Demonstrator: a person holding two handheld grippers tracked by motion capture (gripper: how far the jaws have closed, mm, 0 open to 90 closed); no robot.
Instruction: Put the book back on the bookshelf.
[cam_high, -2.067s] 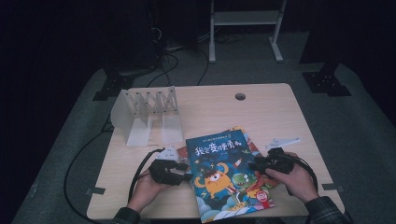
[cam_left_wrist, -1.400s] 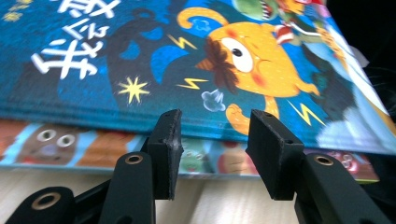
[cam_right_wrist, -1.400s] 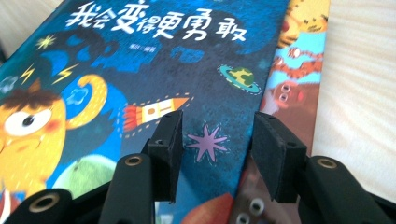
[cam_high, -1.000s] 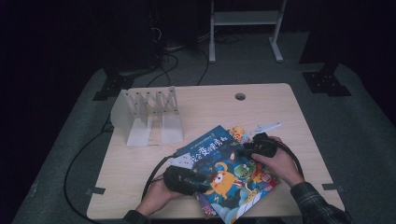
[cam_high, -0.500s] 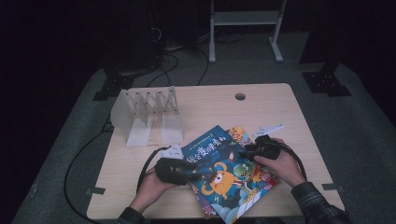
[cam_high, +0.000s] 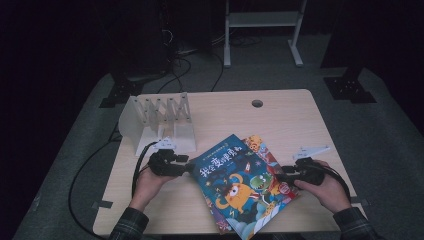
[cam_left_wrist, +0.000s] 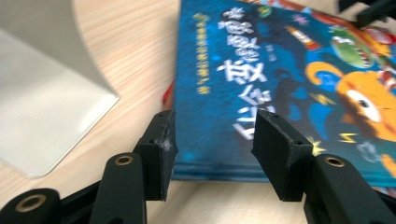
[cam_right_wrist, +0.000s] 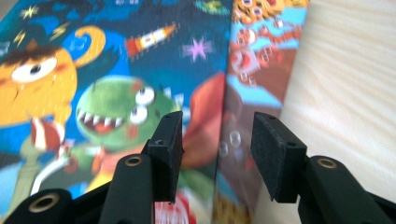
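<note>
A blue picture book (cam_high: 235, 182) with an orange monster on its cover lies askew on top of a second colourful book (cam_high: 261, 150) near the table's front. My left gripper (cam_high: 186, 169) sits at the blue book's left edge. In the left gripper view the left gripper (cam_left_wrist: 212, 135) is open, its jaws have just been opening, and the blue book's (cam_left_wrist: 261, 74) corner lies between them untouched. My right gripper (cam_high: 281, 176) rests at the books' right edge. In the right gripper view the right gripper (cam_right_wrist: 217, 135) is open over the edge where the top book (cam_right_wrist: 116, 70) meets the lower book (cam_right_wrist: 261, 60).
A white slotted book rack (cam_high: 160, 122) stands at the back left of the wooden table (cam_high: 300, 125), and its base (cam_left_wrist: 46, 93) lies close to my left jaw. A cable hole (cam_high: 257, 103) sits near the far edge. Black cables trail off the table's left side.
My left gripper has slid left off the blue cover to its edge, and its jaws stand wider. My right gripper has drawn back to the right and nearer. The books have barely shifted.
</note>
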